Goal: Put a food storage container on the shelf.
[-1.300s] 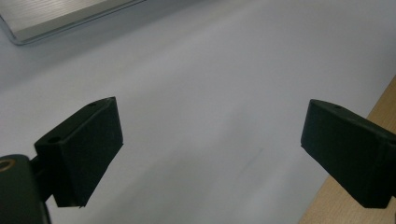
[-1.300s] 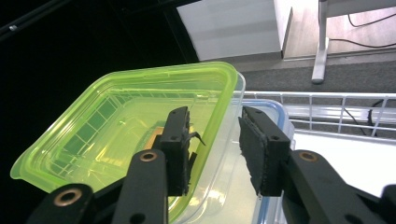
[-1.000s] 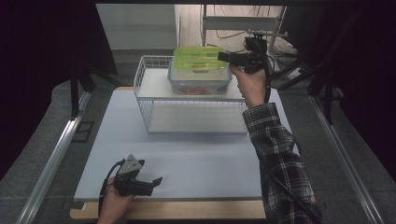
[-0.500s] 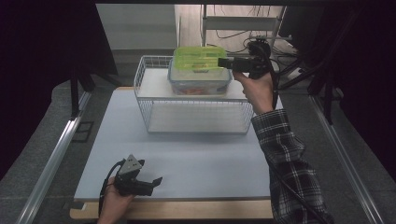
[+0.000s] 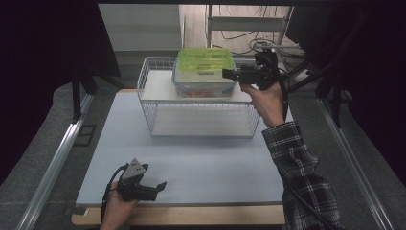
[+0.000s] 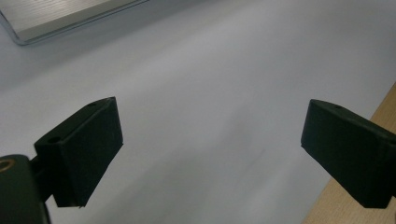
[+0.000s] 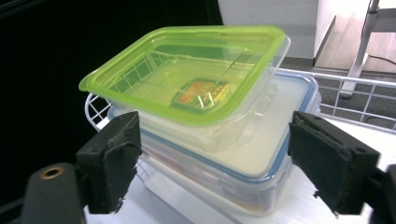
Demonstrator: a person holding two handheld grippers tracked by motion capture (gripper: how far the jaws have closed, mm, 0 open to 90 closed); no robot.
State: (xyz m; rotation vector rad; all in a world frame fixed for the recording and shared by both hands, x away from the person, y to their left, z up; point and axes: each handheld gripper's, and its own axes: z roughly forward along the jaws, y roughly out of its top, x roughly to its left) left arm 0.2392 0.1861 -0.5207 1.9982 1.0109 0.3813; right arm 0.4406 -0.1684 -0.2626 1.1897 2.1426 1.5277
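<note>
A big white table top (image 5: pixel 191 158) lay in front of the person. A white wire basket (image 5: pixel 201 122) stood on its far part. On the basket's top shelf sat a clear box with a blue rim (image 7: pixel 261 163). A smaller box with a green lid (image 7: pixel 187 70) was stacked on top of it. The right gripper (image 5: pixel 225 73) was held up beside the boxes, just at their right side. Its jaws had just been opening and stood spread wide, with nothing pinched. The left gripper (image 5: pixel 160 186) rested low near the table's front edge, far from the basket. Its jaws were spread too, over bare table.
</note>
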